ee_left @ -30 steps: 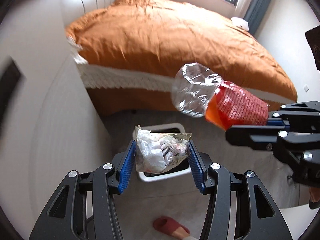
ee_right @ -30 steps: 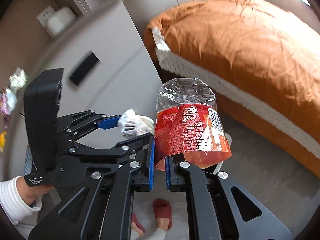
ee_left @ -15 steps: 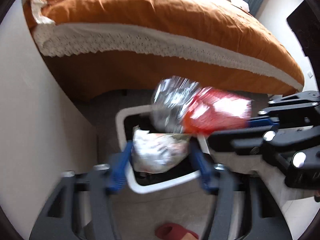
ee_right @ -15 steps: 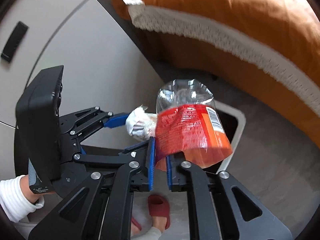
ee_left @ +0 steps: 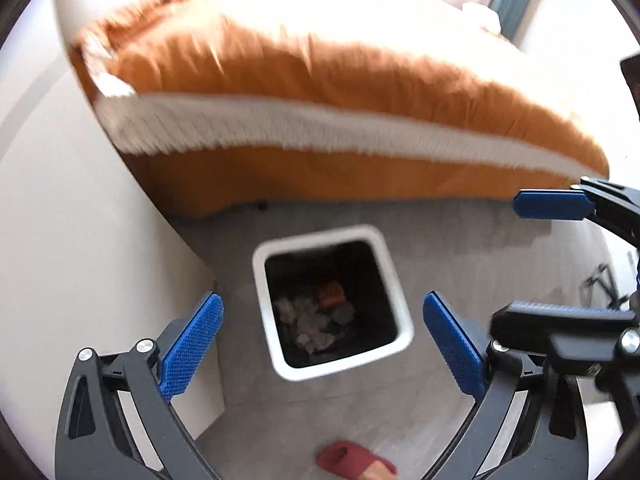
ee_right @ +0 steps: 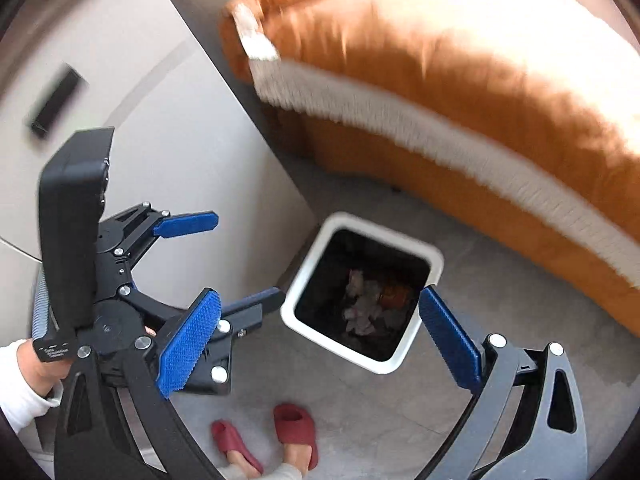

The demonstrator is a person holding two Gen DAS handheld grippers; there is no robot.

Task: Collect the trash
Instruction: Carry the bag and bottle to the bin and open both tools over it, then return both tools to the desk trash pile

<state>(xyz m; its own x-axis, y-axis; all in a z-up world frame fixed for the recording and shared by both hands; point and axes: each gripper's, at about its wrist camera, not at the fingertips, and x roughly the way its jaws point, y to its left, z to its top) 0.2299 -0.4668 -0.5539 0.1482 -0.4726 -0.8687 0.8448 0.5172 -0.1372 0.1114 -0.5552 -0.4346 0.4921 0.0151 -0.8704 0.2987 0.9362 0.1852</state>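
Both my left tongs point(ee_left: 322, 344) and right tongs point(ee_right: 320, 336) hang spread and empty above the white square plastic bin point(ee_left: 394, 280), crumpled wrappers point(ee_left: 312, 324) inside, orange bed point(ee_left: 320, 80) beyond.

both views look steeply down from above the white bin point(ee_left: 400, 312), each along its own tool's blue fingers. the left wrist view faces the bin point(ee_left: 400, 312) head-on, with the left tool point(ee_left: 322, 346) spread either side of it and the right tool point(ee_left: 560, 256) entering from the right edge. the right wrist view sits slightly further right, with the bin point(ee_right: 316, 252) between its own fingers point(ee_right: 448, 336) and the left tool point(ee_right: 224, 260) at its left. both share the bin, the grey floor point(ee_left: 352, 408), the orange bed point(ee_left: 320, 64) and red slippers point(ee_right: 296, 428).
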